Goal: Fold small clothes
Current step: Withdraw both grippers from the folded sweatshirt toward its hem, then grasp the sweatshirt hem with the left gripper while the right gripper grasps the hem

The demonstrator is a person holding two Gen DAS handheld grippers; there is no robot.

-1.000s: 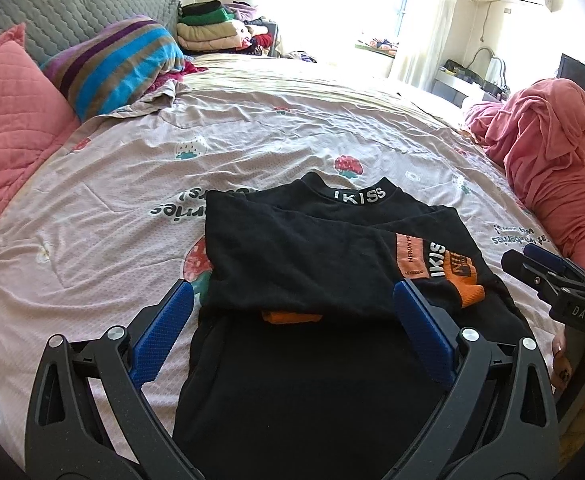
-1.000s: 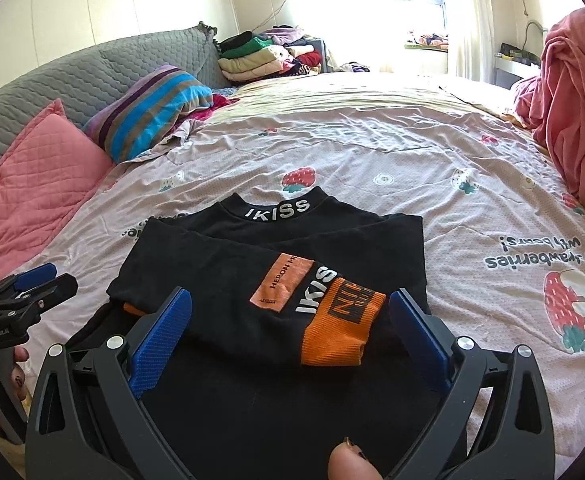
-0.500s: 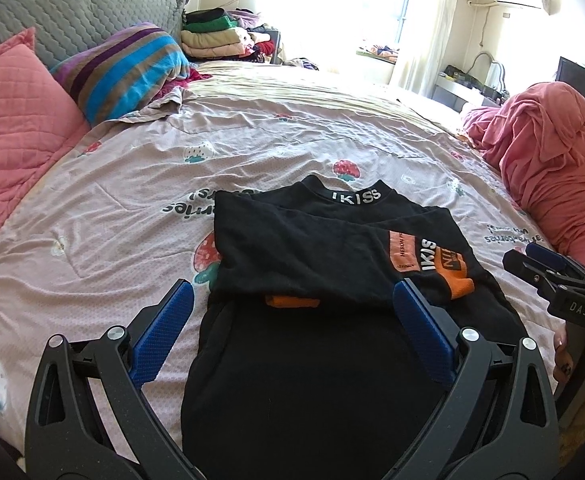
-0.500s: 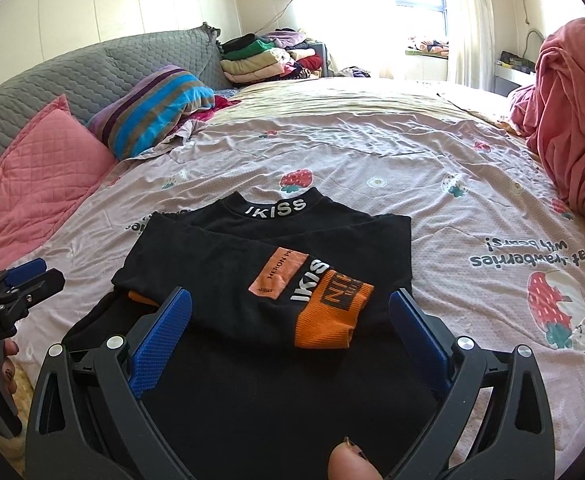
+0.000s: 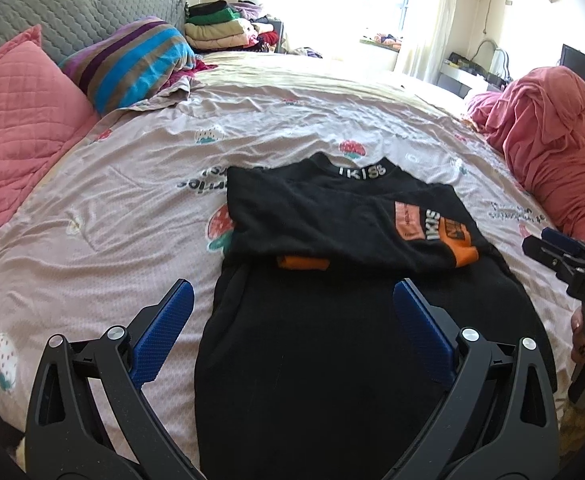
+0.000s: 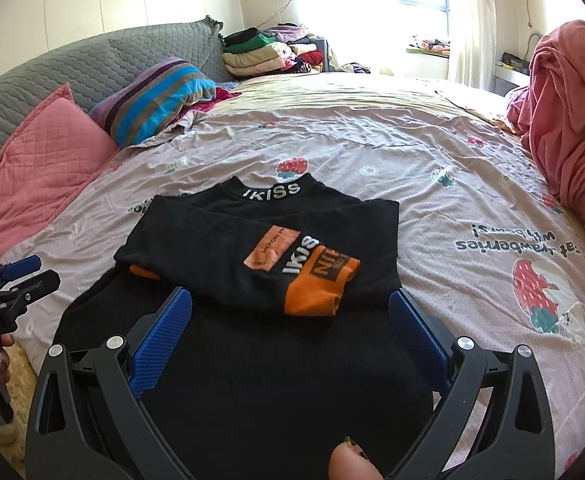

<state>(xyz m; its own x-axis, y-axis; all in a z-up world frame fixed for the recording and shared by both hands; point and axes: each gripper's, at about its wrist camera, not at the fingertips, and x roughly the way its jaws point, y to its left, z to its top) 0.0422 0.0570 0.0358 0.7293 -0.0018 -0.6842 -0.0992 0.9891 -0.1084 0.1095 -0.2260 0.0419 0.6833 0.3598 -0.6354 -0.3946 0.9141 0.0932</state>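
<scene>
Both grippers had drawn back a little from the black top, which lay flat on the strawberry bedspread with its sleeves folded across the chest, while the left gripper and the right gripper each hovered over its hem, jaws spread wide and empty.

Both wrist cams low, near bed edge, facing headboard; share black shirt, left/right offset.

— What's lying by the pink pillow?
— A black top, sleeves folded across, right of it. The right gripper is hovering spread over its hem, farther from the pillow.
</scene>
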